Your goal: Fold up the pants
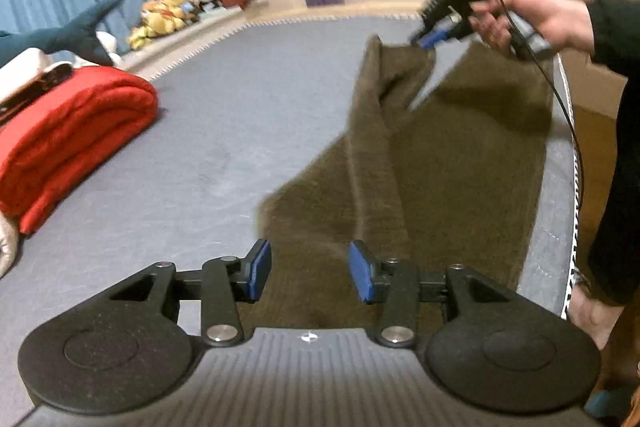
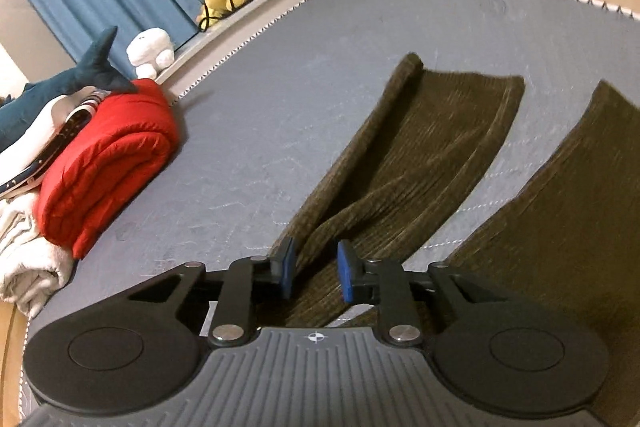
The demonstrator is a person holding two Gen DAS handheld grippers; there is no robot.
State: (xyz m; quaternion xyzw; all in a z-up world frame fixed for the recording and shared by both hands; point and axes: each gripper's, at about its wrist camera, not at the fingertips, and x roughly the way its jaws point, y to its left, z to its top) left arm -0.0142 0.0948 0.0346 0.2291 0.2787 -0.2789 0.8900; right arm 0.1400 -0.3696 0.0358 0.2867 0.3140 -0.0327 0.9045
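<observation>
Pants spread on the bed, and both your tongs are hovering over them!

Your left tongs stand released above the near end of the dark olive pants, blue pads parted with cloth showing between them and nothing gripped. The pants run along the bed's right edge, one leg's long edge rolled over on itself. At the far end your right hand carries the right tongs at a lifted bit of cloth; the blur there stops me telling whether they pinch it. From the right wrist view those tongs show their pads parted, a ridge of corduroy lying between them. A folded red blanket sits by the bed's left edge, with a plush shark just behind it.
</observation>
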